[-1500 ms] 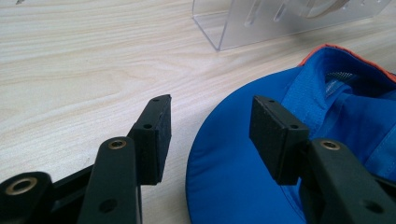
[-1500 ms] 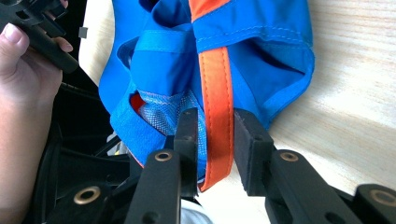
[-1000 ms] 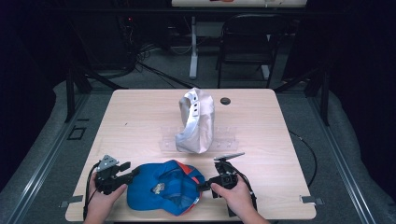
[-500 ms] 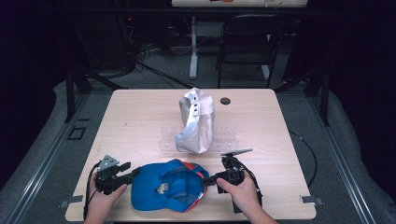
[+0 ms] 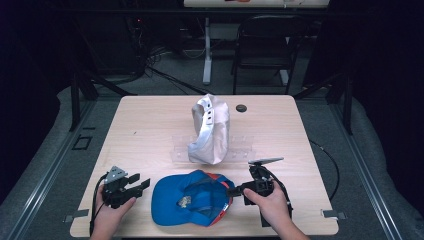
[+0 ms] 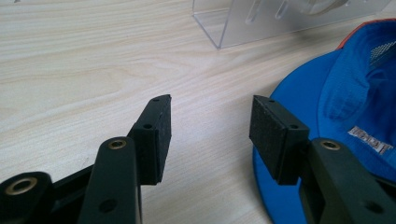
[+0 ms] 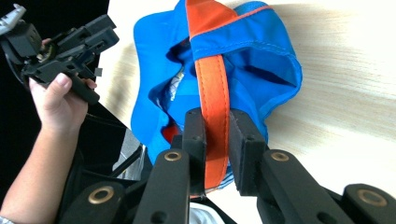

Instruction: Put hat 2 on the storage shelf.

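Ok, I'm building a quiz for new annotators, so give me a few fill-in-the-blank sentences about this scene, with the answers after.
1. The right gripper is shut on the blue cap's ____ strap.
2. The left gripper is ____, with nothing between its jaws.
3. The white cap rests on a clear ____ stand.
4. The blue cap lies upside down on the wooden ____, between the two grippers.

Missing words: orange; open; plastic; table
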